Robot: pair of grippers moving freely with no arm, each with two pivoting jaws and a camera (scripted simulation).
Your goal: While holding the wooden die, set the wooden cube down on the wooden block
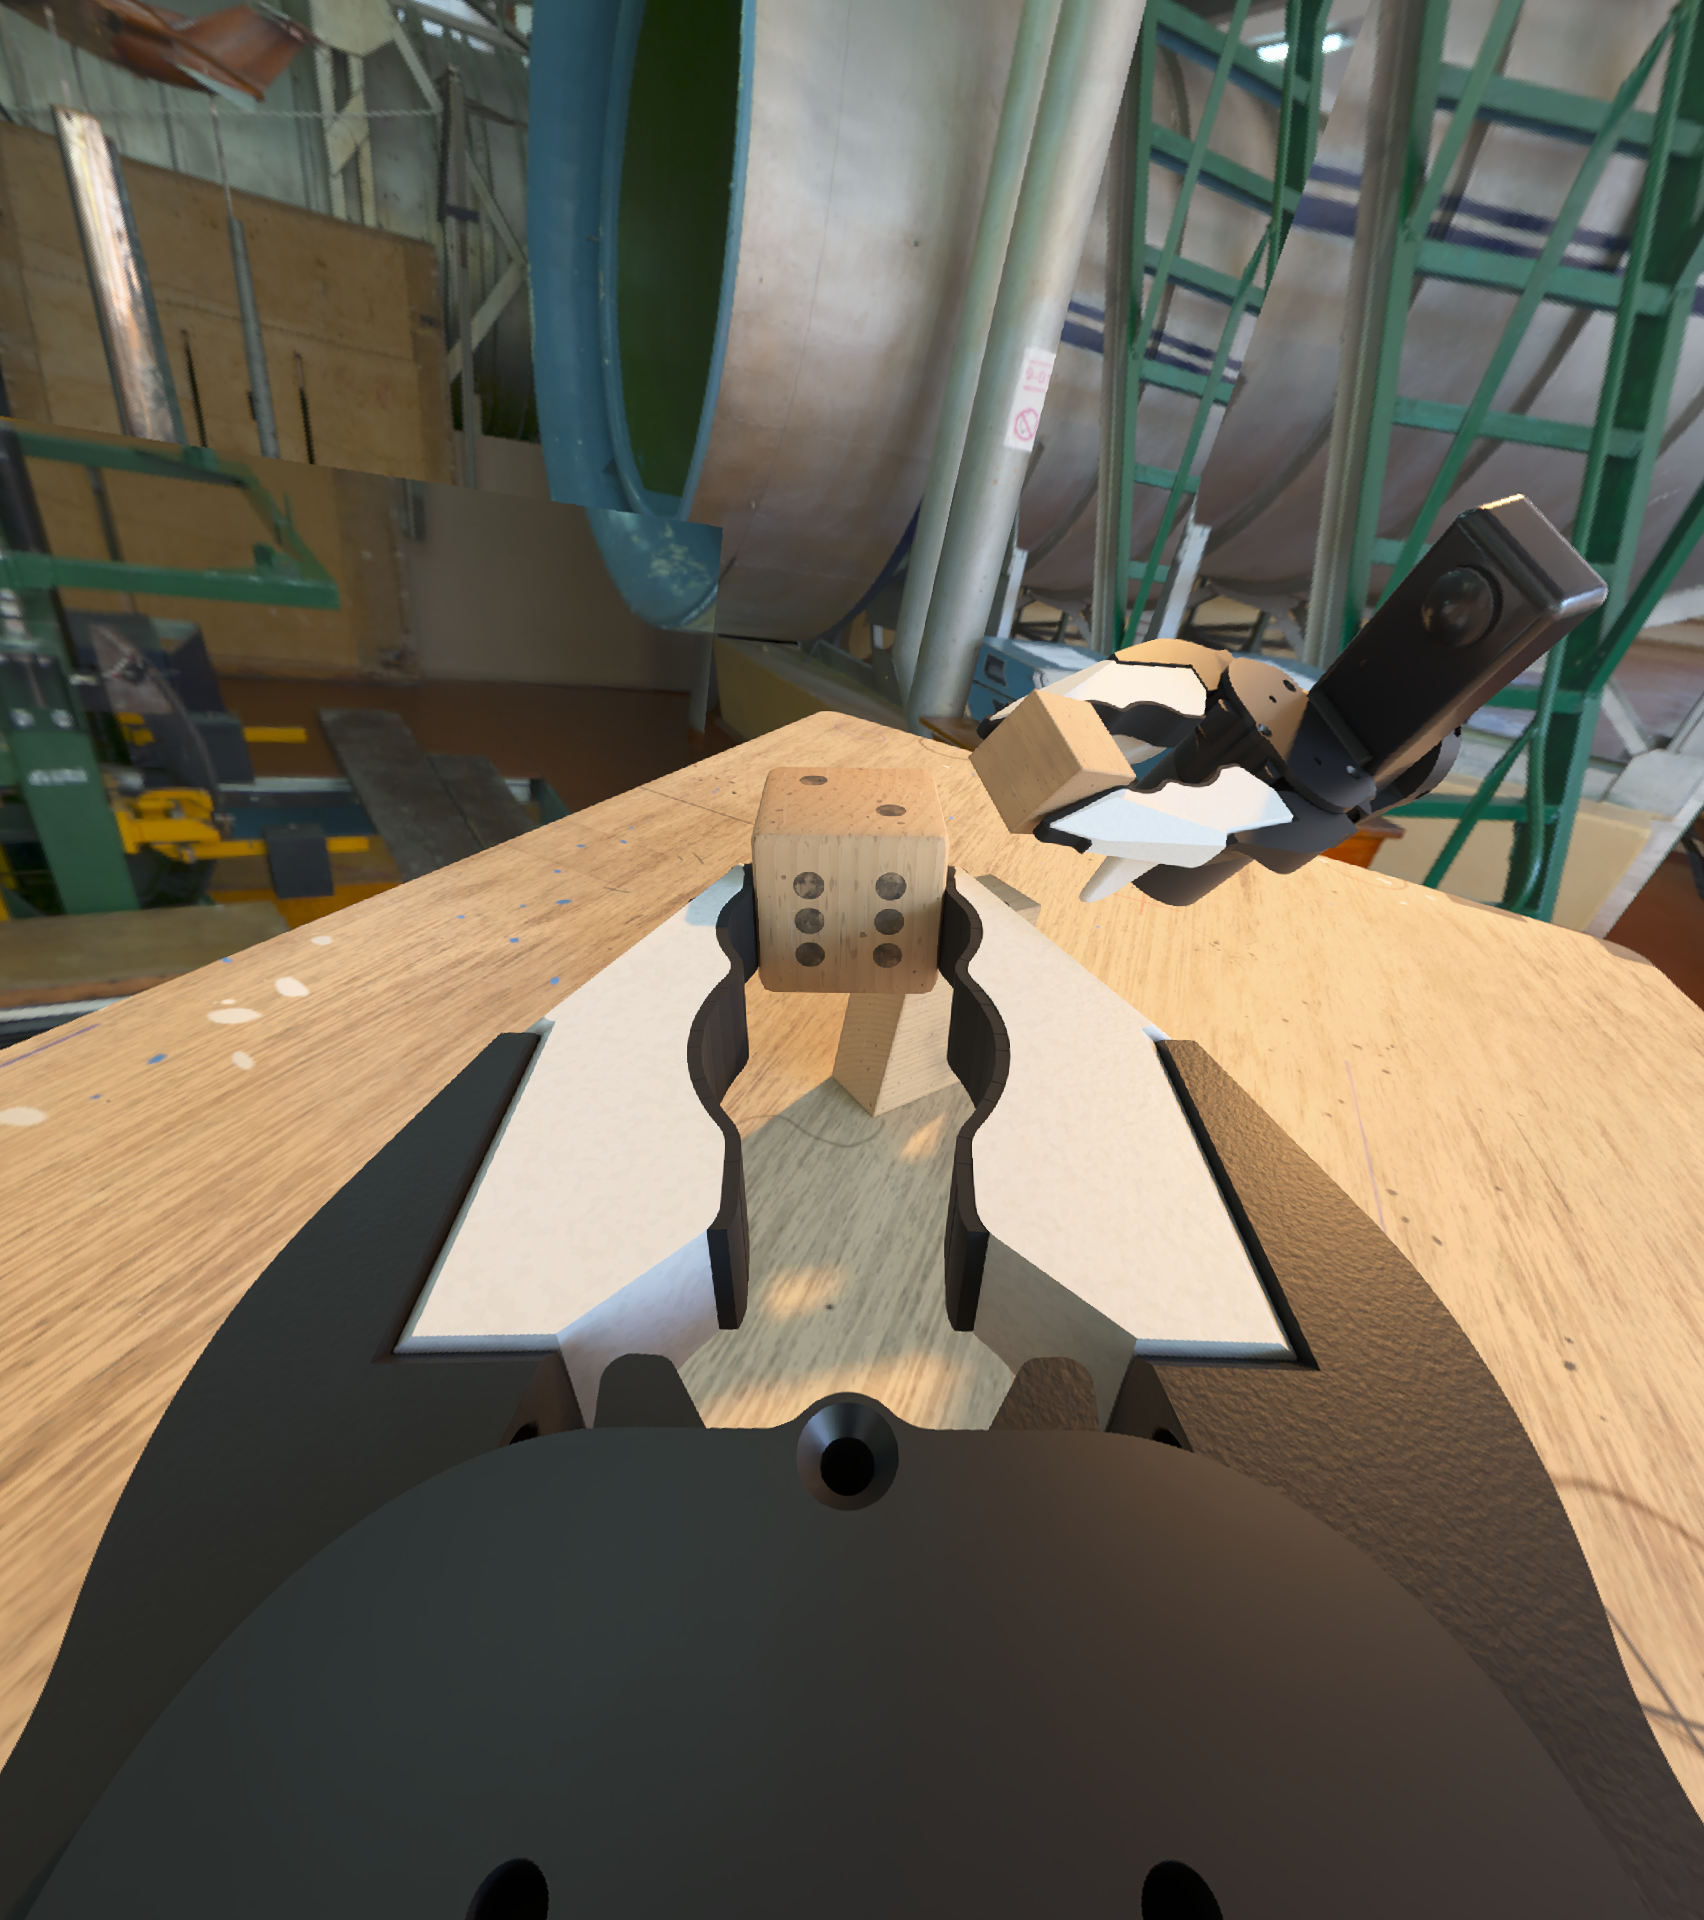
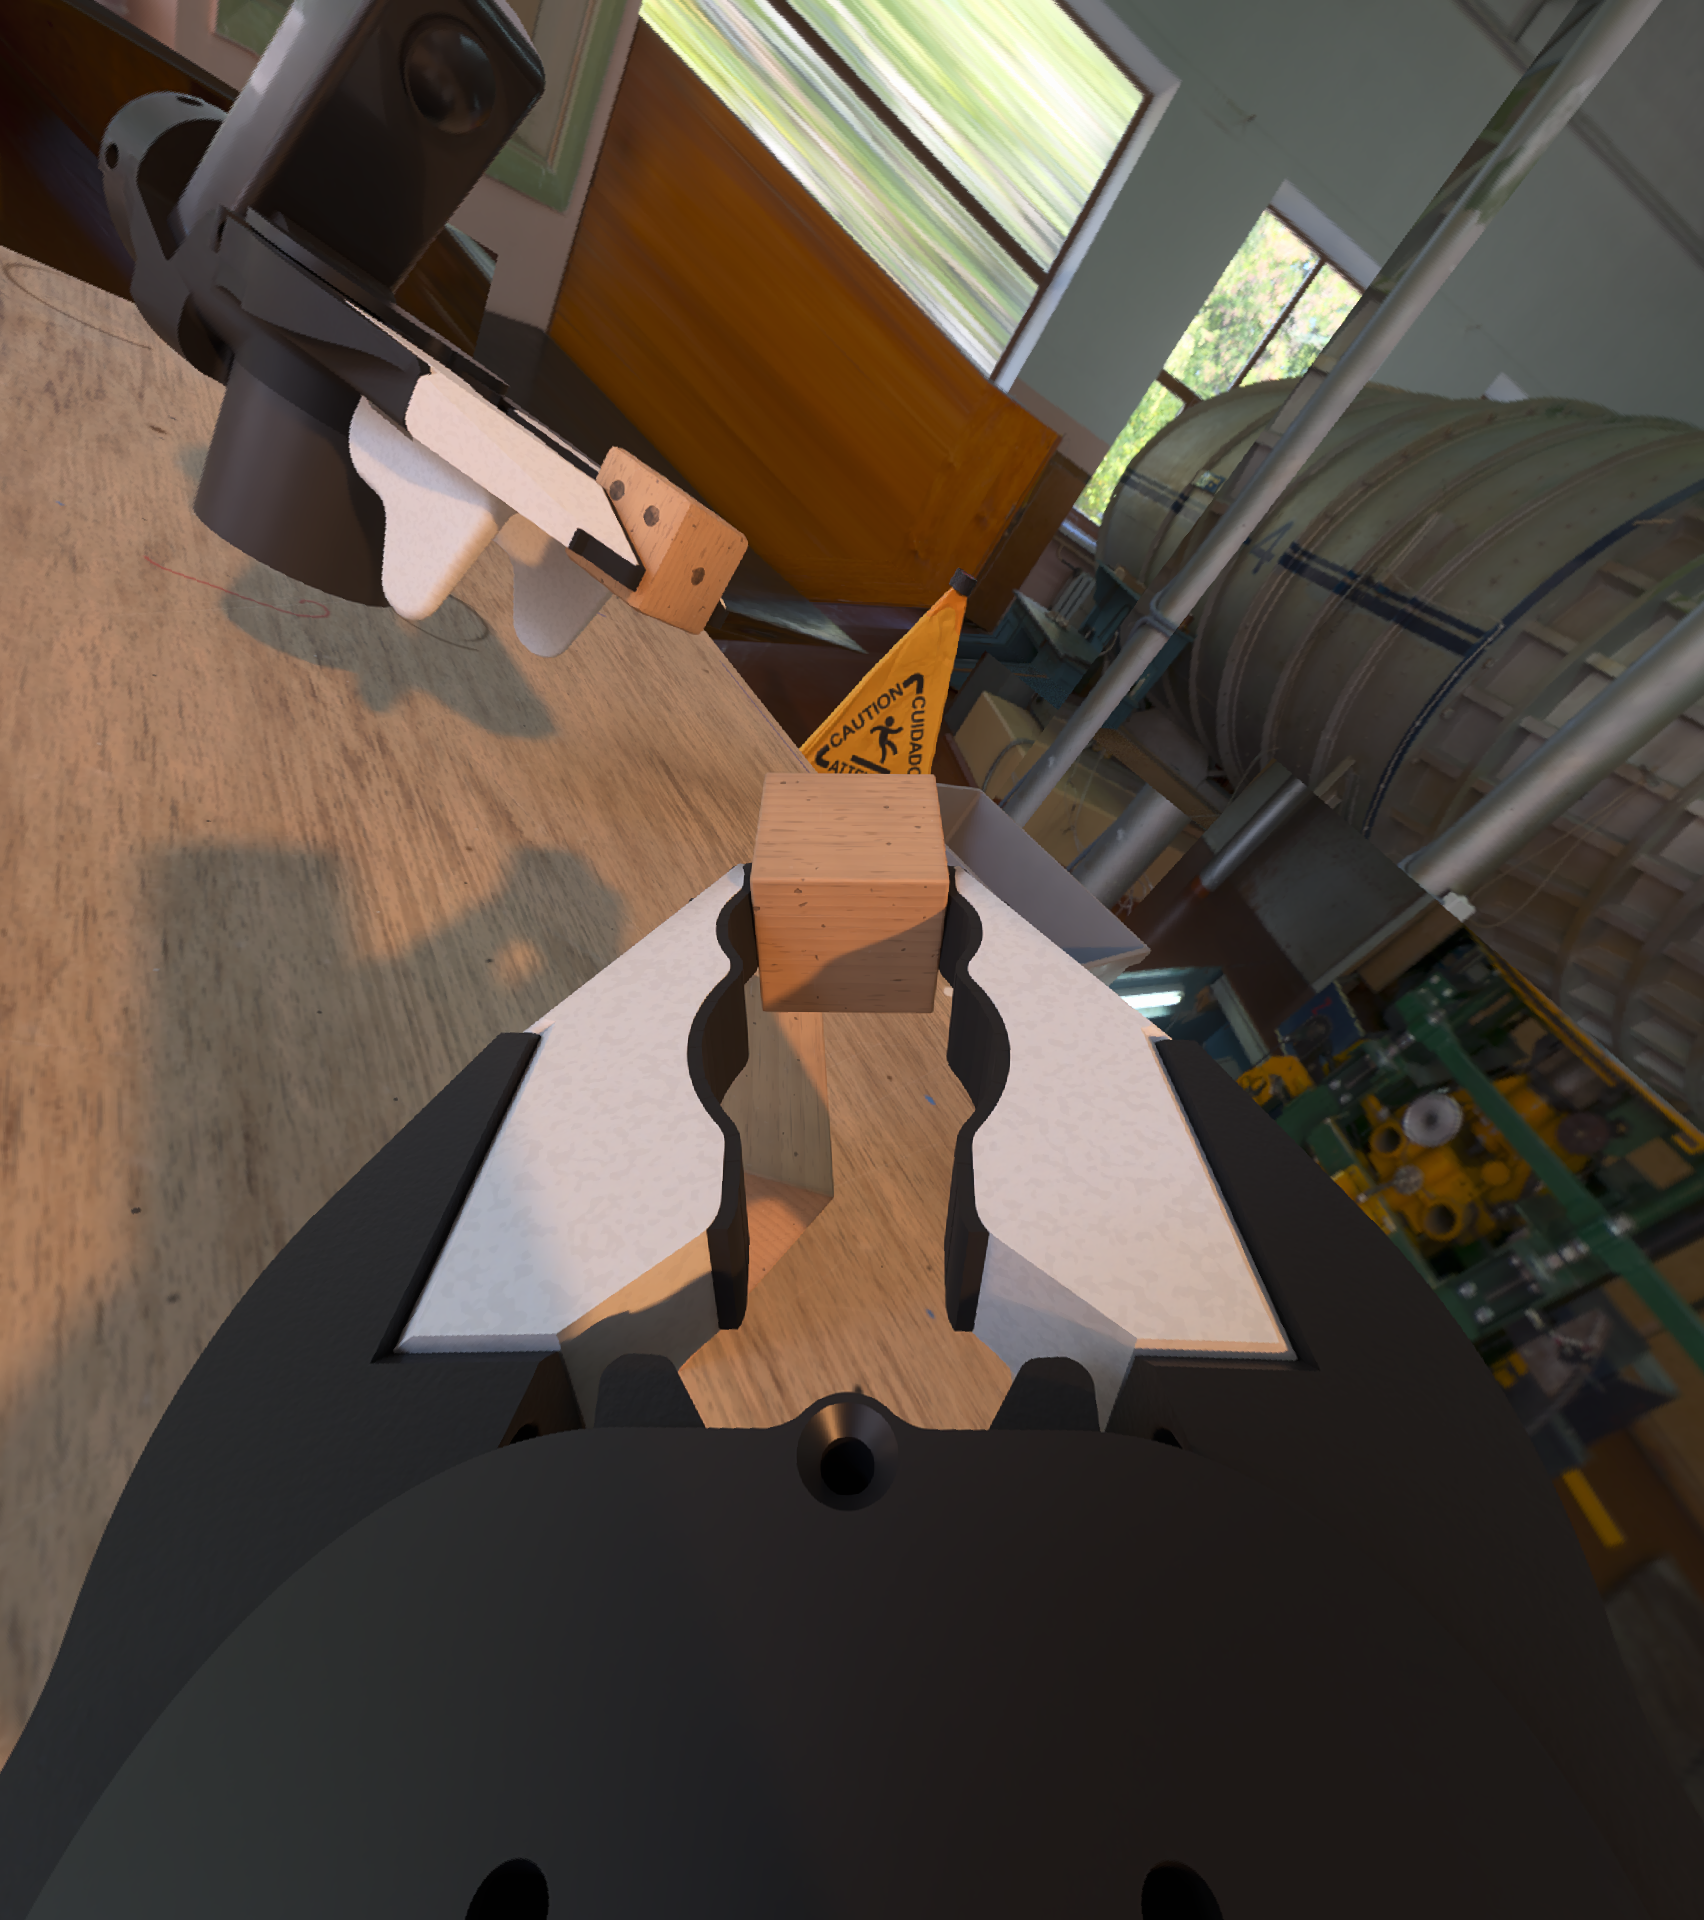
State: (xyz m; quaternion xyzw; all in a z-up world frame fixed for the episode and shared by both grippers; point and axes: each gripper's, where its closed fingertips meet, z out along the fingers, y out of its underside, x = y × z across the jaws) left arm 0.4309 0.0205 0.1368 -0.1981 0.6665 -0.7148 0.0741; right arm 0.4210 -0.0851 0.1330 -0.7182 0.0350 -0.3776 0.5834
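Here, wooden block taken as the landmark: pale, standing on the wooden table. In the left wrist view, left gripper pinches the wooden die between its fingertips, clear of the table, in front of and above the block so the die covers the block's upper part; six-pip face toward the camera, two-pip face on top. Right gripper sits beyond the block and to its right, raised off the table, tilted, clamped on the wooden cube. Right wrist view: cube nipped at the fingertips of the right gripper, plain faces, no pips; block shows below it between the fingers, apart from the cube. Left gripper with the die lies beyond the block to the upper left. A yellow caution sign stands past the table edge behind the cube.
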